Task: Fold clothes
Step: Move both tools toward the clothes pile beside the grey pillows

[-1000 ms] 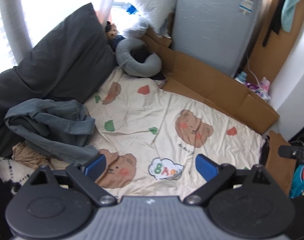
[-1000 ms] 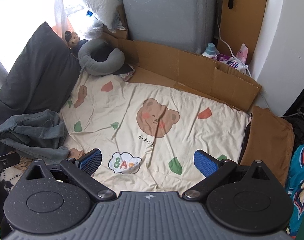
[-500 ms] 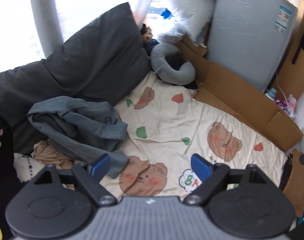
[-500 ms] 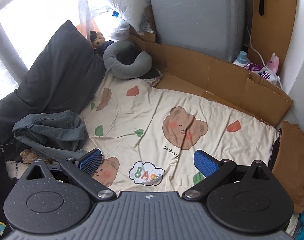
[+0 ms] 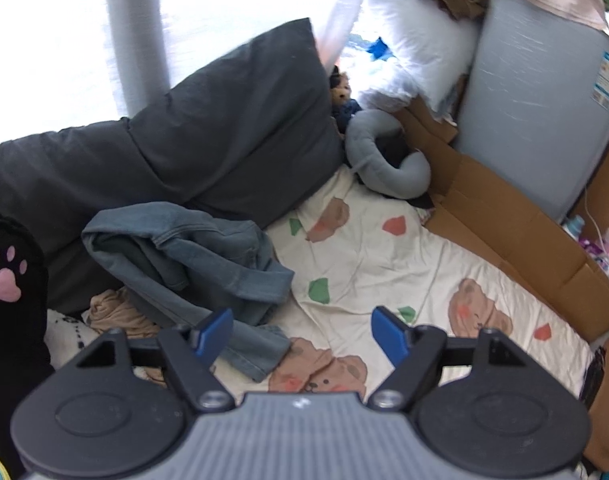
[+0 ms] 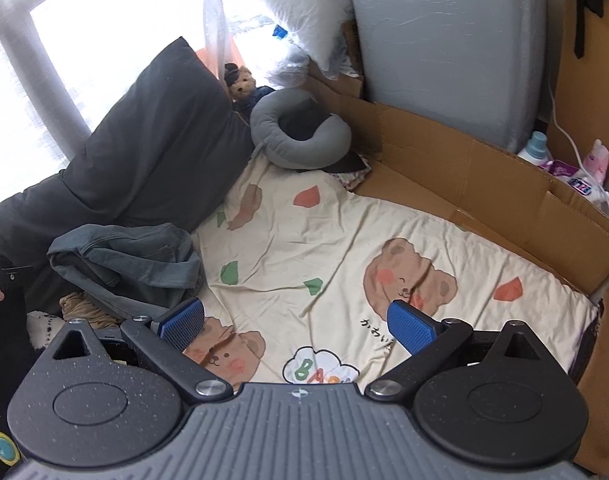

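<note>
jeans (image 5: 192,264): blue-grey, crumpled heap on bear sheet (image 5: 384,264) | left hand-held gripper (image 5: 302,334): released; right hand-held gripper (image 6: 296,326): released

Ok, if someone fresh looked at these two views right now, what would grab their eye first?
Probably the cream bear-print sheet spread across the middle, with the crumpled grey-blue jeans heaped at its left edge against the dark pillow. Next, the brown cardboard along the sheet's far and right side, and the grey neck pillow at the back corner. Both the left gripper and right gripper hang open in the foreground, holding nothing.
</note>
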Available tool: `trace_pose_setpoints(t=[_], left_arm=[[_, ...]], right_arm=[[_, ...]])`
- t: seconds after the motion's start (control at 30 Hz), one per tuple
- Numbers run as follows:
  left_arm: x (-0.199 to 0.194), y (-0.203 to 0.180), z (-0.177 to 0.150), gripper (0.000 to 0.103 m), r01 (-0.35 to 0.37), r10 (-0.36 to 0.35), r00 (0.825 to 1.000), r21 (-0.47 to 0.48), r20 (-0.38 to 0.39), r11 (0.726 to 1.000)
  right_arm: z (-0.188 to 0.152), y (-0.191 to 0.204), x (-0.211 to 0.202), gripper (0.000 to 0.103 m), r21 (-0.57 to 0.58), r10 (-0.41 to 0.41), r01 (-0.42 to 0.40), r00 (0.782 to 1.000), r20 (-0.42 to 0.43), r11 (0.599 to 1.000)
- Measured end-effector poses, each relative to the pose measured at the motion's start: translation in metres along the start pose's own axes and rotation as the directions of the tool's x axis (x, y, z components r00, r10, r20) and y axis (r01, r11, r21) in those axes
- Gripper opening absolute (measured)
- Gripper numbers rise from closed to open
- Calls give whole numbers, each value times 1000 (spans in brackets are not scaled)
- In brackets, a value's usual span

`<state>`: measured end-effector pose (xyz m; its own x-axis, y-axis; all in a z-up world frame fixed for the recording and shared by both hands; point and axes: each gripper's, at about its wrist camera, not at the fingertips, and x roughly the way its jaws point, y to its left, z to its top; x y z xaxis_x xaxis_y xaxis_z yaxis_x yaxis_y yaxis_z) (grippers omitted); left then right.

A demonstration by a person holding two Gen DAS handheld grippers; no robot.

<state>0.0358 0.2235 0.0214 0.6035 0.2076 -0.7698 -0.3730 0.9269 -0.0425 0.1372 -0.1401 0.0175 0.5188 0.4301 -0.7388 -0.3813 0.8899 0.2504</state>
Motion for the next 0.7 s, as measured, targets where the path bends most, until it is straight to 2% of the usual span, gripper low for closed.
trace_pose_setpoints(t=[0.17, 0.37, 0.57, 0.7], left_arm=[[13, 27, 3, 78, -19, 20, 999, -54, 28, 998], [38, 66, 6, 78, -59, 62, 998, -119, 15, 991], [58, 90, 10, 78, -149, 154, 987, -115, 43, 982], [72, 103, 9, 78, -166, 175, 983, -128, 61, 978]], right_arm=[[12, 6, 26, 99, -13, 43, -43, 999, 8, 999], [24, 14, 55, 99, -35, 74, -73, 997, 15, 997], [33, 20, 77, 99, -61, 104, -102, 994, 33, 993], [37, 23, 95, 100, -79, 106, -103, 994, 36, 991]])
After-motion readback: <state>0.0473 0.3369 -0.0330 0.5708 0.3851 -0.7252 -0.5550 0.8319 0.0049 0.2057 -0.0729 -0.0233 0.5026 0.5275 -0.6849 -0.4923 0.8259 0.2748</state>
